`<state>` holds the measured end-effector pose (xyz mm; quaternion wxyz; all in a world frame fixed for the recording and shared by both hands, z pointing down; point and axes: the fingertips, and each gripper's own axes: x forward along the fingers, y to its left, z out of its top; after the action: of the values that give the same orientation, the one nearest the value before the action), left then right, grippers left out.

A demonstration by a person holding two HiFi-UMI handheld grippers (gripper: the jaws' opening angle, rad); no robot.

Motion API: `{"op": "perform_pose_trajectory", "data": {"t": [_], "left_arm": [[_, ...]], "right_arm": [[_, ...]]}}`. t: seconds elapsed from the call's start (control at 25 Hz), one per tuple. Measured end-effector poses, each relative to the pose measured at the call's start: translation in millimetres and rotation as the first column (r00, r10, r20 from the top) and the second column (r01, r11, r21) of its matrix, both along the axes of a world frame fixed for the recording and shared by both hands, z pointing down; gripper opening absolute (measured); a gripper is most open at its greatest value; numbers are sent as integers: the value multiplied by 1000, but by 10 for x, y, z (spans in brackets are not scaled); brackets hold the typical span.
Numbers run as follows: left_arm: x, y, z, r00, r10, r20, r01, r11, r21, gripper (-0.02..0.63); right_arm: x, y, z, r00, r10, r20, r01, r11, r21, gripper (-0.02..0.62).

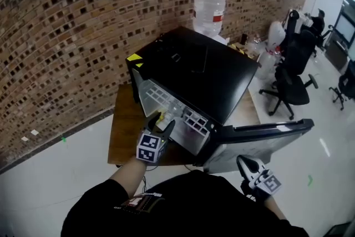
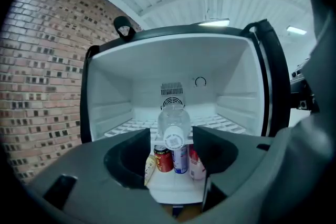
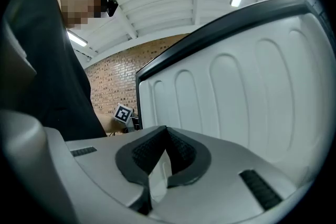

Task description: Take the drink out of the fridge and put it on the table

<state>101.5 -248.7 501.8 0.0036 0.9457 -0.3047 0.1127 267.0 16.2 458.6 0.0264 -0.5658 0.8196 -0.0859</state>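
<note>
A black mini fridge (image 1: pixel 194 64) stands on a wooden table (image 1: pixel 125 130) with its door (image 1: pixel 260 136) swung open to the right. My left gripper (image 1: pixel 165 124) is at the fridge's open front, jaws open and empty. In the left gripper view a clear plastic bottle (image 2: pixel 172 126) lies on the white shelf, cap toward me, framed between the open left gripper (image 2: pixel 170 135) jaws but farther in. Below it stand a red can (image 2: pixel 163 159), a blue can (image 2: pixel 180 159) and a pink bottle (image 2: pixel 197 162). My right gripper (image 1: pixel 247 165) hangs low by the door, shut on nothing.
The door's white inner liner (image 3: pixel 252 92) fills the right gripper view, close ahead. A water dispenser bottle (image 1: pixel 209 8) stands behind the fridge by the brick wall. Black office chairs (image 1: pixel 294 75) are on the floor to the right.
</note>
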Motion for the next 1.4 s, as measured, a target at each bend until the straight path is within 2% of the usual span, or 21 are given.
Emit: {"op": "perform_pose_trajectory", "data": {"t": [0.08,0.2,0.32,0.36,0.4,0.8,1.12,1.24,1.4], "left_arm": [[102,-6,31,1000,20,16,-20,1000,7,254],[211,-19,70,999,33,28,-33,999,11,205],[249,-52,111,999,25,47,-26,1000,15,201],[252,-61,115,998,22,54,-23,999,24,153],[253,-62,111,998,22,59,-24,999,37,144],[164,73,-212,992,118,49,-123,986,111,141],[-341,253,-764,983,183,25,-185,975,122,141],[-667,341,-879,980,194,51,-198,973,115,141],[-1167,445,-855,976,177,124,-186,980,70,141]], "right_arm": [[29,21,-1,1000,15,0,-15,1000,-4,2],[53,47,-9,1000,27,-5,-27,1000,-2,2],[76,66,-10,999,39,-9,-39,999,-9,2],[86,72,-6,999,43,-10,-43,999,-12,2],[92,78,-2,999,45,-11,-45,999,-15,2],[-59,0,-56,1000,-3,-10,3,1000,-12,2],[-533,-149,-153,985,-172,33,172,985,-6,2],[-843,-240,-193,962,-267,47,267,964,13,2],[-1319,-398,-209,917,-396,47,396,918,21,2]]}}
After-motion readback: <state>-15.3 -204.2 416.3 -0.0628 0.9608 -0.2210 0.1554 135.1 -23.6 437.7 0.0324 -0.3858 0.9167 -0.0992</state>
